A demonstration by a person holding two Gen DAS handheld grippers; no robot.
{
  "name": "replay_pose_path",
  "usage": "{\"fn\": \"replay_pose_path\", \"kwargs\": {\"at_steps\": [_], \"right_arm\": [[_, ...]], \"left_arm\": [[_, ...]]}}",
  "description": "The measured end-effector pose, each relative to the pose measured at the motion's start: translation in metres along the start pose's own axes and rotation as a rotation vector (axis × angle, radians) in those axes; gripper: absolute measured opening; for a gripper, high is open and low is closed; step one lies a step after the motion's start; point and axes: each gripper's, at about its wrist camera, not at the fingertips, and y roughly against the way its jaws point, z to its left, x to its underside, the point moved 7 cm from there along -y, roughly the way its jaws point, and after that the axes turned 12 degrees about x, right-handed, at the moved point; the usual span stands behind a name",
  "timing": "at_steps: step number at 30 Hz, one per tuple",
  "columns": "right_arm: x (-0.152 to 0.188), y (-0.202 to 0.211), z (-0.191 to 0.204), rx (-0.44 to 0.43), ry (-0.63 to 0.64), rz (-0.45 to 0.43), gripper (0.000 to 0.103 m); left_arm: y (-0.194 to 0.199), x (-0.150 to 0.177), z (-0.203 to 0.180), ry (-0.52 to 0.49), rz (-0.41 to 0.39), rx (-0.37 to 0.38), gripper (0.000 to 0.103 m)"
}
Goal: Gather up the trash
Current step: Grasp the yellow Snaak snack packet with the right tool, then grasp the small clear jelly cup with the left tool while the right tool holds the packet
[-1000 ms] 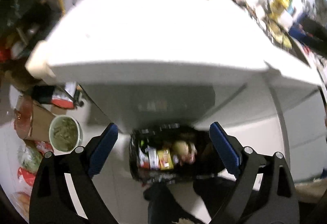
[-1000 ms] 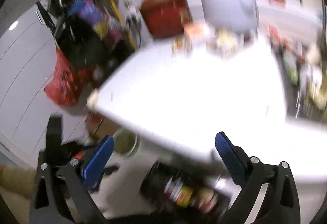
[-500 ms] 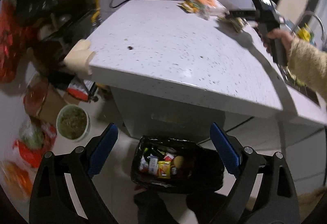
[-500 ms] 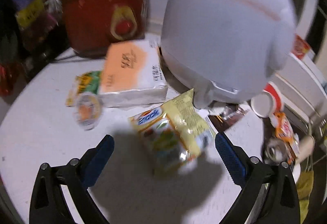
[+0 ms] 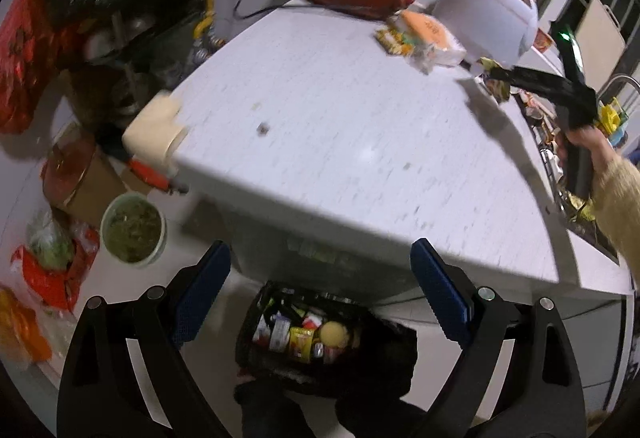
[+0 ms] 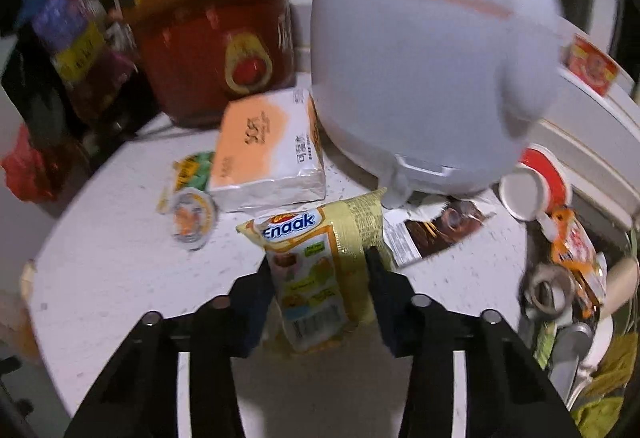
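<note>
While the jaws of the right hand-held gripper [image 6: 318, 270] are closing, the yellow snack packet [image 6: 316, 270] lies between them, lengthwise along the fingers, with its printed top end pointing away from the gripper. Both dark fingers [image 6: 256, 286] stand at the packet's long edges; whether the pads already press on it cannot be told. The packet lies on the white bench [image 6: 120, 238].

Just beyond the packet's far end stands the white rice cooker [image 6: 424, 70]. Ahead and to the left of the right hand-held gripper lies an orange-and-white tissue pack [image 6: 268, 154], with a small round sealed cup [image 6: 192, 216] just beside it on the left. Behind the tissue pack stands a red-brown clay pot [image 6: 216, 42]. To the right of the packet a brown torn wrapper [image 6: 436, 234] lies flat, and further right a red-and-white cup [image 6: 536, 186] lies on its side.

The left hand-held gripper [image 5: 320, 298] is spread wide, with nothing between its blue pads [image 5: 200, 294]. Below and between its fingers, on the floor, stands a black-lined trash bin [image 5: 248, 334] holding assorted wrappers. To the left of that gripper, also on the floor, stands a pale green bowl [image 5: 134, 228] with dark contents. In the left wrist view, the right hand-held gripper [image 5: 496, 72] appears far ahead and to the right, held by a hand [image 5: 580, 144] in a cream sleeve [image 5: 618, 206].
</note>
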Motion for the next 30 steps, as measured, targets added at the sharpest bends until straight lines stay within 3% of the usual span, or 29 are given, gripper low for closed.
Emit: {"fn": "replay_pose_path", "kwargs": {"at_steps": [7, 13, 17, 23, 25, 26, 30], "right_arm": [[0.021, 0.082, -0.027, -0.084, -0.103, -0.084, 0.04], [0.047, 0.128, -0.048, -0.135, -0.227, -0.113, 0.04], [0.066, 0.138, -0.06, -0.143, -0.288, -0.109, 0.04], [0.089, 0.139, -0.073, -0.147, -0.337, -0.085, 0.04], [0.092, 0.138, -0.074, -0.149, -0.342, -0.079, 0.04], [0.094, 0.137, -0.075, -0.152, -0.345, -0.074, 0.04], [0.098, 0.132, -0.074, -0.153, -0.346, -0.06, 0.04]], "left_arm": [[-0.036, -0.078, -0.043, -0.097, -0.064, 0.019, 0.089], [-0.125, -0.158, -0.083, -0.111, -0.011, -0.004, 0.089], [-0.166, -0.186, -0.098, -0.152, 0.016, -0.06, 0.089], [-0.21, -0.199, -0.11, -0.205, 0.058, -0.14, 0.088], [-0.219, -0.198, -0.111, -0.206, 0.078, -0.131, 0.069], [-0.224, -0.197, -0.11, -0.202, 0.097, -0.128, 0.041], [-0.224, -0.191, -0.107, -0.198, 0.09, -0.121, 0.04]]}}
